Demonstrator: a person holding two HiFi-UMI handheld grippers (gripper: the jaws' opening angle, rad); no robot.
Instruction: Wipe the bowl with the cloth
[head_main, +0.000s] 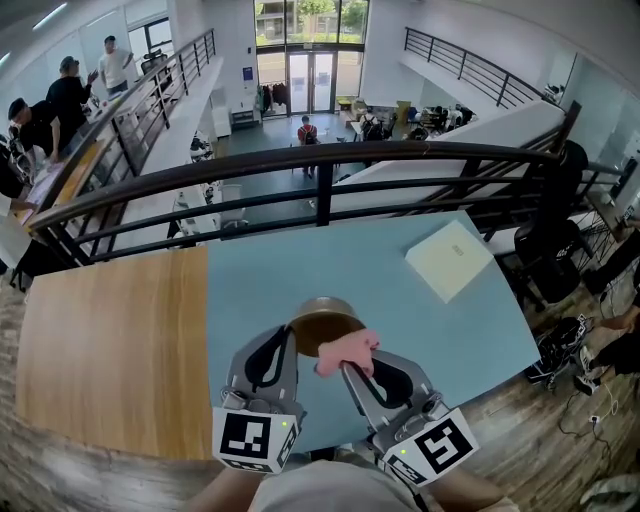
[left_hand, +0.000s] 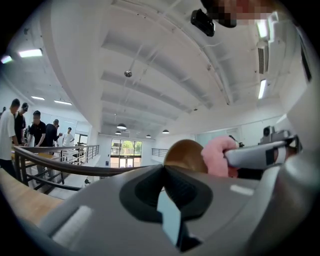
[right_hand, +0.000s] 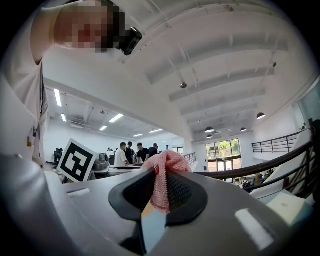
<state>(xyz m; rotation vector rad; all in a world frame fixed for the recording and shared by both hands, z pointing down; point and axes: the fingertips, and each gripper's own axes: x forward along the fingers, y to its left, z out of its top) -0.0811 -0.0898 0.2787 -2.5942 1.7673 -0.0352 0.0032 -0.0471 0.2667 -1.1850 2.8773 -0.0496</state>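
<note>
Head view: left gripper (head_main: 290, 332) jaws closed on the left rim of the brown bowl (head_main: 320, 322), which is held tilted above the blue table (head_main: 250, 290), just in front of the person. Left gripper view confirms it: jaws meet at the tips, with the bowl right beyond them.

Right gripper (head_main: 347, 368) is clamped on the pink cloth (head_main: 348, 350). Right gripper view shows a fold of cloth pinched between the pads and bunched above the tips. The cloth lies against the bowl's right, near edge.

A cream flat box (head_main: 450, 258) sits well apart at the table's far right corner. A dark railing (head_main: 300, 155) runs beyond the table.
</note>
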